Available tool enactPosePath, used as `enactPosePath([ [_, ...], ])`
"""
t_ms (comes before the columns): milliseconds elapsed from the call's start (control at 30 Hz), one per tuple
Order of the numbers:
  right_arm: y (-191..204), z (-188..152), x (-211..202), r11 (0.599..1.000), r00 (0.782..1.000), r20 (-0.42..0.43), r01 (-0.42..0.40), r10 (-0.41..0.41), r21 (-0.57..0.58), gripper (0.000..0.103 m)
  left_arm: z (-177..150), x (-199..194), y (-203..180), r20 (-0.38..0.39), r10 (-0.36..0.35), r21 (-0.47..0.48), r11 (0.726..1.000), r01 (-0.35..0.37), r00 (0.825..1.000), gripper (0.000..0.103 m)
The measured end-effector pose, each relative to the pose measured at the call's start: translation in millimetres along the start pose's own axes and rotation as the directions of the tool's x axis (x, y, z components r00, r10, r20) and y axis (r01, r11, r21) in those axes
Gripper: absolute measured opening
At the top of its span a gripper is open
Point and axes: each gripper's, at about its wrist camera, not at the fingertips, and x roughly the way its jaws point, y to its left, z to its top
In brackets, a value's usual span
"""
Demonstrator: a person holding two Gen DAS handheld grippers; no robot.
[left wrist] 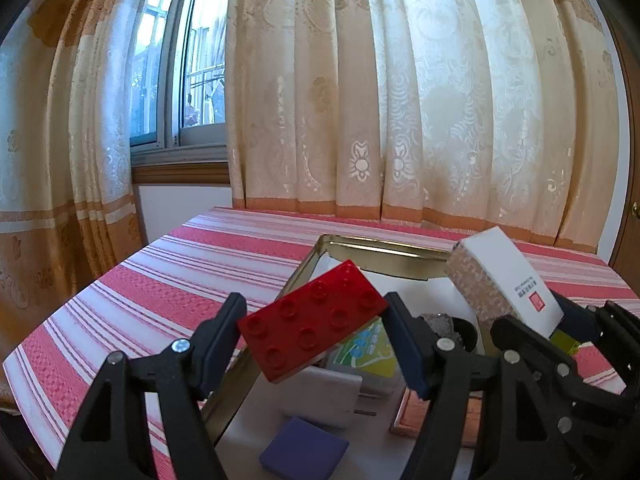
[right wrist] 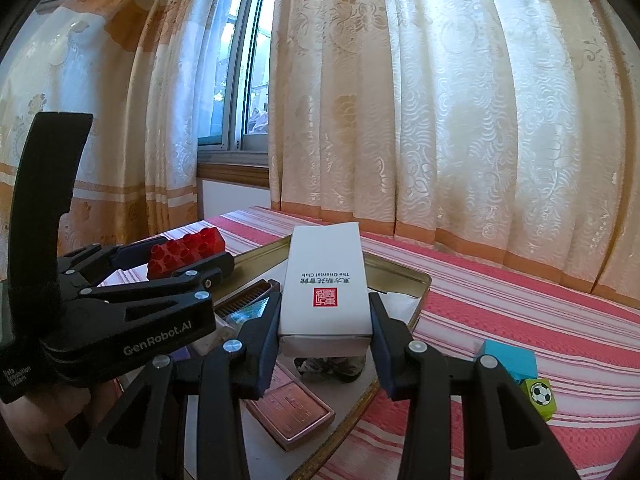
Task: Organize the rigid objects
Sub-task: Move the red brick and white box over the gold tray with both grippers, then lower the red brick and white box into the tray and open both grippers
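Observation:
My left gripper is shut on a red studded brick, tilted and held above the open gold tin. In the right wrist view the same brick shows at the left, in the left gripper. My right gripper is shut on a white box with a red seal, held over the tin. That white box also appears at the right of the left wrist view, in the right gripper.
Inside the tin lie a purple square, a white charger, a green card, a dark crumpled lump and a copper-pink case. A blue box and a green football cube sit on the striped cloth.

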Motion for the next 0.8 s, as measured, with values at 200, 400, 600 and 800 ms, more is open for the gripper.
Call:
enactPosePath([
  [200,0,2,4,1.000,1.000,-0.010,-0.006,0.006,0.010,0.043,1,4,0,-0.016,0.012,0.020,1.000,-0.012,1.000,0.070],
  [400,2,4,12,1.000,1.000,-0.024,-0.015,0.016,0.014,0.043,5,8,0,-0.040,0.015,0.031,0.999,-0.014,0.999,0.070],
  [600,2,4,17,0.999,0.999,-0.041,-0.028,0.029,0.025,0.043,10,12,1,-0.078,0.020,0.042,0.999,-0.016,0.997,0.070],
  [800,-2,5,26,0.998,0.996,-0.072,-0.041,0.044,0.048,0.043,13,23,3,-0.139,0.023,0.048,0.999,-0.017,0.990,0.070],
])
